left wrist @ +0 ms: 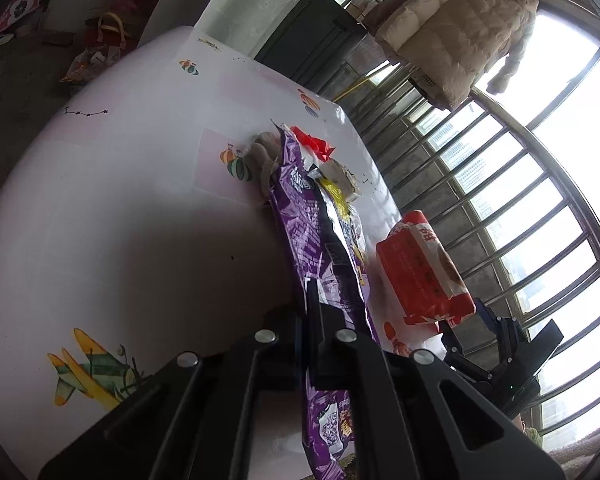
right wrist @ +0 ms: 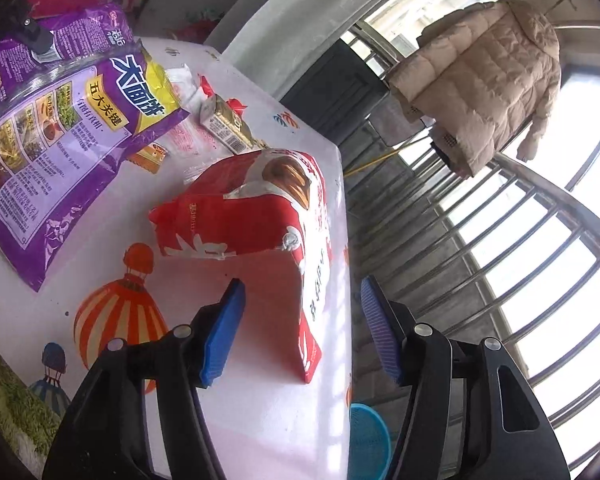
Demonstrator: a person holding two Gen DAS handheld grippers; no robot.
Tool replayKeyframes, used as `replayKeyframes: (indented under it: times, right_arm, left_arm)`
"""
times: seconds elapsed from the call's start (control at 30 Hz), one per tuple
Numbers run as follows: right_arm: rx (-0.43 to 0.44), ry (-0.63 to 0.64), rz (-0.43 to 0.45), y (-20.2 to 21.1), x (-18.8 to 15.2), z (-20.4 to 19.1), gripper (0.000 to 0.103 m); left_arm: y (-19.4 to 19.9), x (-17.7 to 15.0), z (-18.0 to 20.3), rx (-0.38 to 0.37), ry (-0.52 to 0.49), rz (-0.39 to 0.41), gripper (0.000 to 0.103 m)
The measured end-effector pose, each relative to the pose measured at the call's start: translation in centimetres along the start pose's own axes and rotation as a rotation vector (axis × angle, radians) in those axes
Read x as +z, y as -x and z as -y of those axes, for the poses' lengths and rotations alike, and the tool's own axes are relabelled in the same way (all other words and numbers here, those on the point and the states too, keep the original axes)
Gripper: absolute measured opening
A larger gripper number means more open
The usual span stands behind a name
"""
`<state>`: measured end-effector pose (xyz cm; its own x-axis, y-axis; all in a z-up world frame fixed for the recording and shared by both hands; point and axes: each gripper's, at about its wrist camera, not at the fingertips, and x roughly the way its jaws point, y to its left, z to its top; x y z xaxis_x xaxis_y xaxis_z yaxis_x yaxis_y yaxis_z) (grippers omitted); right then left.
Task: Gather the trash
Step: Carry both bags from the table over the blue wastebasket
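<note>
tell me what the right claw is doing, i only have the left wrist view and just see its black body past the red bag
Observer: The right claw is open, blue pads either side of the red bag, not touching it.
Operator: my left claw's shut on the purple bag, what's its other side look like
Observer: The purple bag shows a yellow and white logo with photo panels below.
Operator: anything under the table edge
Observer: A blue basket sits below the table edge on the right.

Beyond my white counter (right wrist: 284,408) printed with balloons hangs a beige quilted puffer jacket (right wrist: 484,92) by the metal window bars (right wrist: 540,248), a blue plastic basket (right wrist: 368,436) on the floor below.
</note>
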<state>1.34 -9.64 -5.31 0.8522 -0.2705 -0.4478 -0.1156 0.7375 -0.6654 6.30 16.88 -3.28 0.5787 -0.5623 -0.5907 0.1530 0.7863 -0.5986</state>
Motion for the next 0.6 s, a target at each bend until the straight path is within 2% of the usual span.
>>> replayKeyframes:
  times: [0.07,0.1,0.13,0.17,0.3,0.43,0.6]
  right_arm:
    - [-0.026,0.008,0.011,-0.4,0.3,-0.1,0.035]
    - [-0.033,0.000,0.016,-0.6,0.4,0.1,0.023]
    - [-0.037,-0.012,0.017,-0.7,0.5,0.4,0.004]
    - [-0.036,-0.034,0.024,-0.6,0.7,0.8,0.000]
    - [0.011,-0.229,0.056,0.5,0.9,4.4,0.000]
    - [0.048,-0.502,0.054,1.1,-0.5,10.2,0.000]
    - [-0.043,-0.841,0.052,2.2,-5.0,18.9,0.000]
  left_arm:
    - [0.8,-0.1,0.5,-0.002,-0.008,0.014,0.001]
    - [1.1,-0.1,0.8,-0.003,-0.013,0.022,0.001]
    - [1.5,-0.2,1.1,-0.005,-0.019,0.029,0.001]
    - [2.0,-0.3,1.5,-0.008,-0.025,0.037,0.001]
    - [3.6,-0.2,4.0,-0.043,-0.074,0.074,0.000]
    - [4.1,0.5,8.2,-0.115,-0.177,0.093,0.000]
    - [2.0,2.9,15.3,-0.259,-0.321,0.081,0.000]
